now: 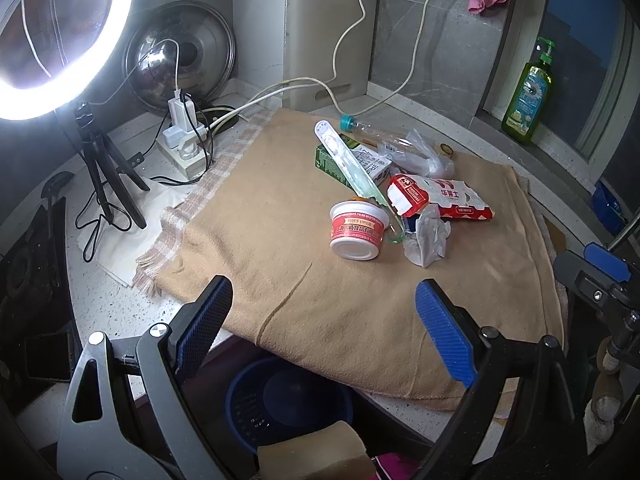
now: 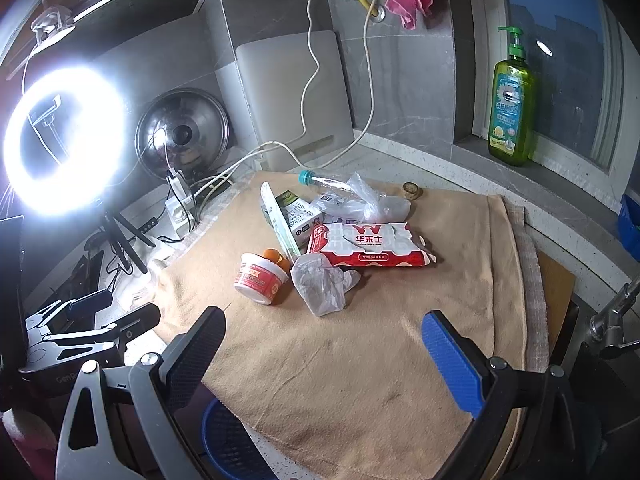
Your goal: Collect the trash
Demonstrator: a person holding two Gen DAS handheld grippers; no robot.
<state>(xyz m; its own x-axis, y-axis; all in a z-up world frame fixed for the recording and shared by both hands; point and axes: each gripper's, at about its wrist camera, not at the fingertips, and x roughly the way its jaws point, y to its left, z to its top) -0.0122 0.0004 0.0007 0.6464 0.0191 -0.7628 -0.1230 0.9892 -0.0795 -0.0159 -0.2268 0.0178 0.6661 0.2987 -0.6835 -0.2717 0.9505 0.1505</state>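
**Trash heap on a tan cloth, both grippers held open before it**

A heap of trash is seen on the tan cloth (image 1: pixel 360 320): a red-and-white tub (image 1: pixel 357 230) on its side, a crumpled wrapper (image 1: pixel 426 240) just beside it, a red-and-white packet (image 1: pixel 440 196), a green carton (image 1: pixel 332 162), a long clear-green plastic strip (image 1: pixel 360 176) laid across them, and a clear bottle (image 1: pixel 368 128) with a plastic bag (image 1: pixel 424 156) farthest off. The heap is shown ahead of the left gripper (image 1: pixel 324 320), well apart from its fingertips, slightly toward its blue pad; its jaws are spread and empty. The right gripper (image 2: pixel 324 344) is likewise spread and empty, with the heap ahead and bare cloth between. An orange object (image 2: pixel 274 257) behind the tub is revealed only in the right wrist view. A blue basket (image 1: pixel 288 400) is seen below the counter edge, nearest the grippers. A ring light (image 2: pixel 64 140), power strip (image 1: pixel 180 148) and cables are placed beyond the heap on the dark-pad side; a green soap bottle (image 2: pixel 510 100) stands opposite.
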